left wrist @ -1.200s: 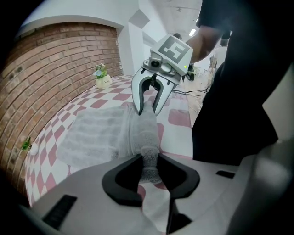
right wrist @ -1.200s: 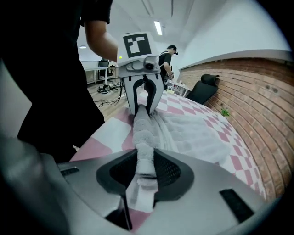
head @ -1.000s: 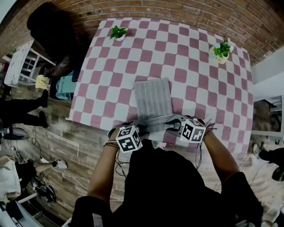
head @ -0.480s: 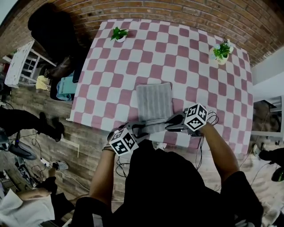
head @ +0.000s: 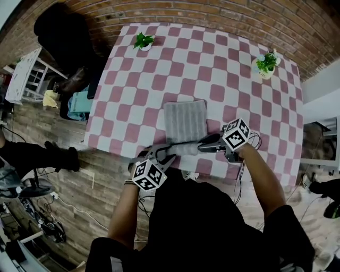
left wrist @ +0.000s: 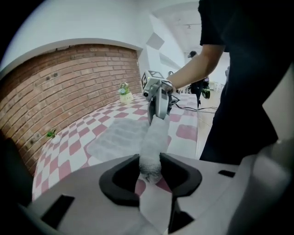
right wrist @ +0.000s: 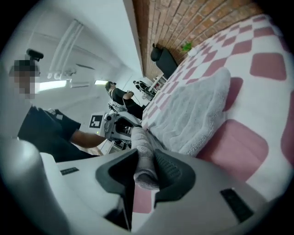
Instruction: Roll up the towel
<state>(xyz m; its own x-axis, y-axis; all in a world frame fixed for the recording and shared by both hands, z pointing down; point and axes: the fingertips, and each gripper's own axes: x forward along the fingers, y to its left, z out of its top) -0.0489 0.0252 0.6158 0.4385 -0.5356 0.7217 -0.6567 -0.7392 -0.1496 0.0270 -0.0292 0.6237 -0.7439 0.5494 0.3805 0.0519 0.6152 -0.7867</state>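
A grey towel (head: 185, 119) lies flat on the checked table (head: 159, 64), its near end wound into a thin roll (head: 183, 147) close to the table's front edge. My left gripper (head: 166, 154) is shut on the roll's left end (left wrist: 154, 137); its jaws have just been closing, with the roll between the pads. Opposite it, my right gripper (head: 204, 145) is shut on the right end (right wrist: 143, 147). The roll hangs a little above the cloth between the two. In the left gripper view (left wrist: 150, 167) and the right gripper view (right wrist: 146, 172) each roll end sits squeezed between the dark pads.
Two small potted plants stand at the far corners, one left (head: 142, 40) and one right (head: 265, 62). A brick wall (head: 223, 10) runs behind the table. A dark chair (head: 64, 37) and a person's legs (head: 32, 156) are off to the left. Cables (head: 255, 141) trail by the right gripper.
Both grippers lifted the rolled end slightly and carried it forward. The right gripper rolled about its axis, turning its marker cube, and the flat stretch of towel grew shorter.
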